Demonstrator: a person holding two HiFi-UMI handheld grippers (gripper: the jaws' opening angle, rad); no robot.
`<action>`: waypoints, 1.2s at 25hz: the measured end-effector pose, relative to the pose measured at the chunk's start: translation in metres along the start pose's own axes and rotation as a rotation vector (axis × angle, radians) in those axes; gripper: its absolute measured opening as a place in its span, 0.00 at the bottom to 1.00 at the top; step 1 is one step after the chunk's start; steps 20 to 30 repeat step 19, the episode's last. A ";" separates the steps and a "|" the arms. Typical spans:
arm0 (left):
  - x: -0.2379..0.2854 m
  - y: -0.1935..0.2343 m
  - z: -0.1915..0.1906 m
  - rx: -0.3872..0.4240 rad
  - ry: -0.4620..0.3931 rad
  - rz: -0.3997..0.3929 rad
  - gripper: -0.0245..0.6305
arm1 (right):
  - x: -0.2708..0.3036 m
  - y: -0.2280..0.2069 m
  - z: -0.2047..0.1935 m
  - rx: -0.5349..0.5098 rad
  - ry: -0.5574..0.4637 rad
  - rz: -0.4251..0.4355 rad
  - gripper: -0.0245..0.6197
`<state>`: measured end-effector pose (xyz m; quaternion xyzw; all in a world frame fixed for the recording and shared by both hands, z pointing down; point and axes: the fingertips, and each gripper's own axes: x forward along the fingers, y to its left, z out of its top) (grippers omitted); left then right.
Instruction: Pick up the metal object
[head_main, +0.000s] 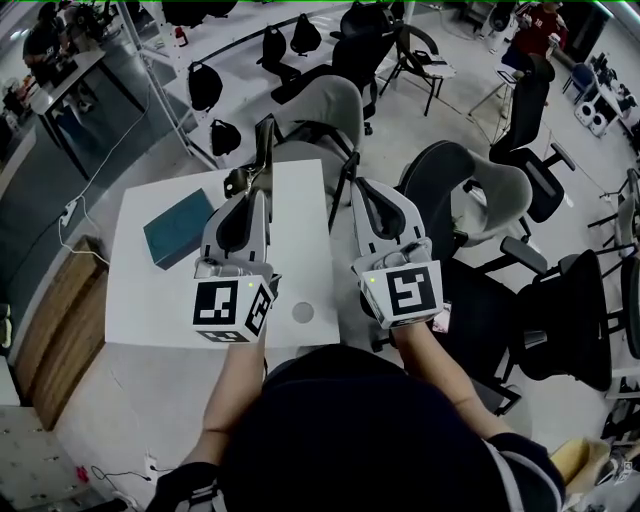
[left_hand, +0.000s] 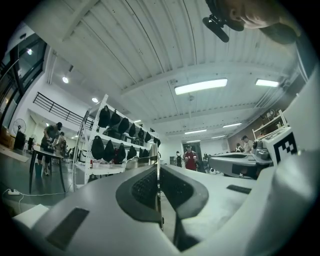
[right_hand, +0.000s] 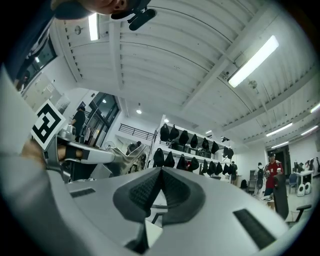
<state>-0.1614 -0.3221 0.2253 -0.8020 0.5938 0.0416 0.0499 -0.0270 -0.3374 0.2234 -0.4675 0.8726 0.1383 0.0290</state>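
The metal object (head_main: 262, 150) is a thin, shiny bent piece. It sticks out beyond the tips of my left gripper (head_main: 262, 192), which is shut on it and held up above the white table (head_main: 300, 210). In the left gripper view its flat edge (left_hand: 158, 192) runs between the dark pads, and its far end (left_hand: 146, 161) rises past them. The right gripper view shows the same piece (right_hand: 127, 152) from the side. My right gripper (head_main: 358, 188) is raised beside the left, off the table's right edge. Its pads (right_hand: 161, 172) meet at the tip with nothing between them.
A teal box (head_main: 178, 228) lies on the table's left part, and a round grey mark (head_main: 303, 312) sits near its front edge. Grey office chairs (head_main: 325, 110) (head_main: 470, 190) and a black chair (head_main: 560, 320) stand behind and to the right. Shelves of black bags (left_hand: 115, 145) line the room.
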 end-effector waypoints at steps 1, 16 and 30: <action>0.000 0.000 0.000 0.000 -0.002 0.001 0.07 | -0.001 0.000 -0.002 0.009 0.009 0.002 0.08; -0.014 0.015 -0.004 -0.021 -0.023 -0.037 0.07 | 0.003 0.024 -0.001 0.013 0.020 -0.010 0.08; -0.017 0.018 -0.007 -0.022 -0.025 -0.051 0.07 | 0.005 0.032 -0.001 0.003 0.013 -0.011 0.08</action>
